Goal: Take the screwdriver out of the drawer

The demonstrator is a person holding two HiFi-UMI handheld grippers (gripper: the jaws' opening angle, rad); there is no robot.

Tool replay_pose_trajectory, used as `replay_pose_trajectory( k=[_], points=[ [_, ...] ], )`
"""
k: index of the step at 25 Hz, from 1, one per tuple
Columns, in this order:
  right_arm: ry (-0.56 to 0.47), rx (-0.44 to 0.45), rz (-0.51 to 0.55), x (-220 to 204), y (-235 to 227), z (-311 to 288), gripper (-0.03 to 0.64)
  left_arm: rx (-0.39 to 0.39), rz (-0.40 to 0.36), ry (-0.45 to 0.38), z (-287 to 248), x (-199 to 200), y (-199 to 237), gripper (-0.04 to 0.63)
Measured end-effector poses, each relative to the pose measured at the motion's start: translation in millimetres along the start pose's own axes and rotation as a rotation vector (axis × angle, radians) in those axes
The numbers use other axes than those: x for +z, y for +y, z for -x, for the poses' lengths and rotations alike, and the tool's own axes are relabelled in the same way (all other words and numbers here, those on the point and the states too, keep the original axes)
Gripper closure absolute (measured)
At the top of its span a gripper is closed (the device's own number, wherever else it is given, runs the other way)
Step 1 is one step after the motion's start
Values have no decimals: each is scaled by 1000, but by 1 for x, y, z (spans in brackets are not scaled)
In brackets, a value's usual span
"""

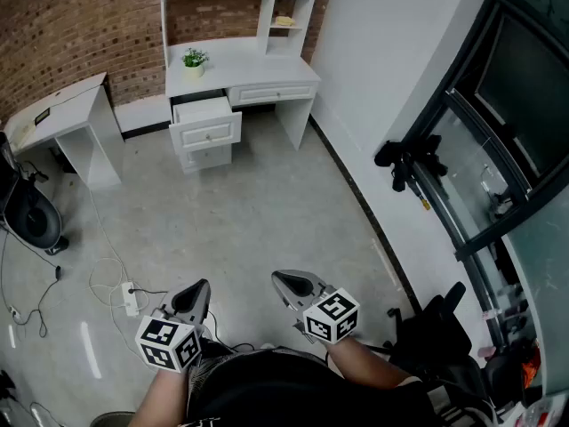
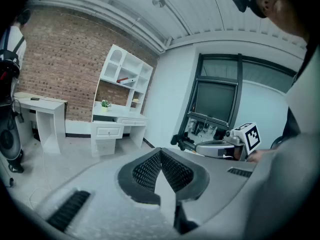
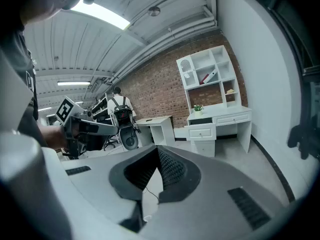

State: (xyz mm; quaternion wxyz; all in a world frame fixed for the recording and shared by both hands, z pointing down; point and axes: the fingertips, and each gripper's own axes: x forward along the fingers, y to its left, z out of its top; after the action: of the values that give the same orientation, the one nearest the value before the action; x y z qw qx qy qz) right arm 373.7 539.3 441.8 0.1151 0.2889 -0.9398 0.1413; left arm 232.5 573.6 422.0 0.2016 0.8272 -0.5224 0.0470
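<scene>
Both grippers closed on nothing, drawer far across the room.

You hold the left gripper (image 1: 197,290) and the right gripper (image 1: 286,281) low by your body, and each pair of jaws meets tip to tip with nothing between. The open drawer (image 1: 206,118) of the white desk (image 1: 258,76) is well apart from both, across the floor by the brick wall, below the potted plant (image 1: 194,59). The screwdriver can't be made out; the drawer's inside is too small to read.
</scene>
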Motion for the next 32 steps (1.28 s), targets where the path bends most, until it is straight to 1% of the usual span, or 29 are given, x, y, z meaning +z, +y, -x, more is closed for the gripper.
replay_pose_trajectory(
  k=[4,9,13,16,21,26,32],
  points=[
    [2,-9,4,7,4,-24,612,-7,-4,-5,1,11,25,578],
    [-8,-13,18,27,12,-61,612,-26,-22,-15,-1,32,61,578],
    [-13,-24,18,39,14,-88,612,-45,-11,-19,-7,42,88,578],
    [-3,-30,3,45,19,-108,611,-69,0,-3,-11,47,107,578],
    [39,-56,-27,42,28,-141,611,-107,6,67,-16,47,136,578],
    [45,-71,-32,47,45,-179,611,-129,-6,68,-6,58,175,578],
    [79,-84,-43,45,66,-219,611,-135,17,70,8,59,227,578]
  ],
)
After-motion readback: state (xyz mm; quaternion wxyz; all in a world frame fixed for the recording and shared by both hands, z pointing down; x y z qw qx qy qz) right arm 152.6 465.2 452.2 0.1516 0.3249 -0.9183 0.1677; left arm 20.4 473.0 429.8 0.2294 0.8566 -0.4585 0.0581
